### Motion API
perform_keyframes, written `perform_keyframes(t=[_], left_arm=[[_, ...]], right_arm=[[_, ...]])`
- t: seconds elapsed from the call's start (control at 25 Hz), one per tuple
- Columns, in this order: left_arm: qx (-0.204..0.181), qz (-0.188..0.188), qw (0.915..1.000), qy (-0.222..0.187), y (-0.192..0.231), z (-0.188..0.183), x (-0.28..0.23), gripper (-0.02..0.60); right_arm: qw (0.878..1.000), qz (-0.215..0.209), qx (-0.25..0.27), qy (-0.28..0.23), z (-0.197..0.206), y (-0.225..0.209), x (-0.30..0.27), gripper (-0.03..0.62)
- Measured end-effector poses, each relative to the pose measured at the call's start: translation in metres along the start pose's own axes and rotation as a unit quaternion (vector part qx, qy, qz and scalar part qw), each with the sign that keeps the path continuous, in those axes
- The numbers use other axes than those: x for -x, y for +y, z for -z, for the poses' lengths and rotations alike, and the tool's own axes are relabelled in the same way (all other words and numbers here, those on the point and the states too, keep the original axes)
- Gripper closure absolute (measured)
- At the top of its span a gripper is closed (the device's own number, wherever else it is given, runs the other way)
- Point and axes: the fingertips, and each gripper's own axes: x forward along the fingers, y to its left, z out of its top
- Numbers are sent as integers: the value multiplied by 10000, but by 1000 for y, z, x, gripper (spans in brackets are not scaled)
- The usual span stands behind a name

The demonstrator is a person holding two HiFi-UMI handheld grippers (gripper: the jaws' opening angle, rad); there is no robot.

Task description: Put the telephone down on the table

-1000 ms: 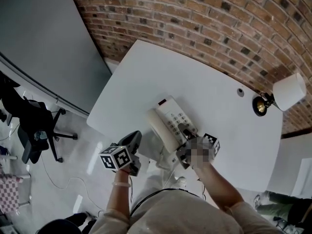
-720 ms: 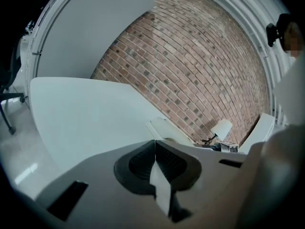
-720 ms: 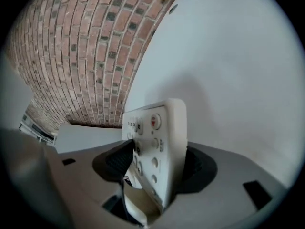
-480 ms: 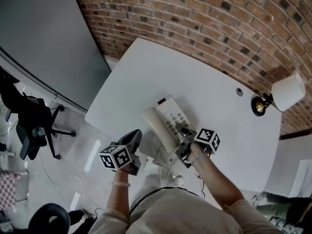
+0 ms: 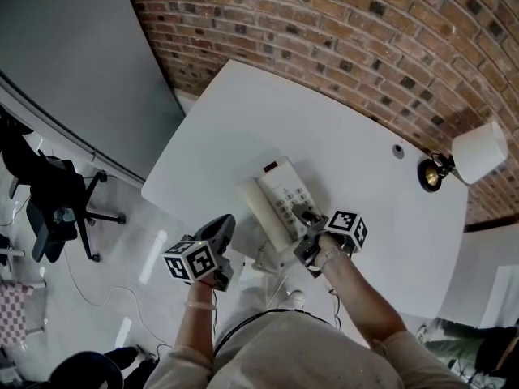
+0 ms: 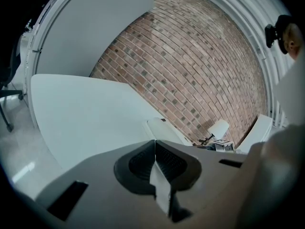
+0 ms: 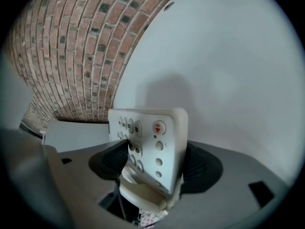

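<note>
As the right claw opens around the telephone, apparently resting by the near edge of the surface, its length runs straight ahead; left claw closed, empty, farther off.

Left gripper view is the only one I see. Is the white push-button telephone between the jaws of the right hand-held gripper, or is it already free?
Observer: The white push-button telephone is between the jaws of the right hand-held gripper, and they are opening.
Operator: Does it rest on something?
Observer: Yes. In the head view it lies on the white table, close to the near edge.
Operator: Which side faces up?
Observer: The keypad faces up.
</note>
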Motion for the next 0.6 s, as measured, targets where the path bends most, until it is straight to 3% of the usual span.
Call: perform_keyframes(t=[0.6], left_arm=[[77,-80,9999,17,4,8,10,575]], right_arm=[[9956,1,456,814,7,-3,2,250]])
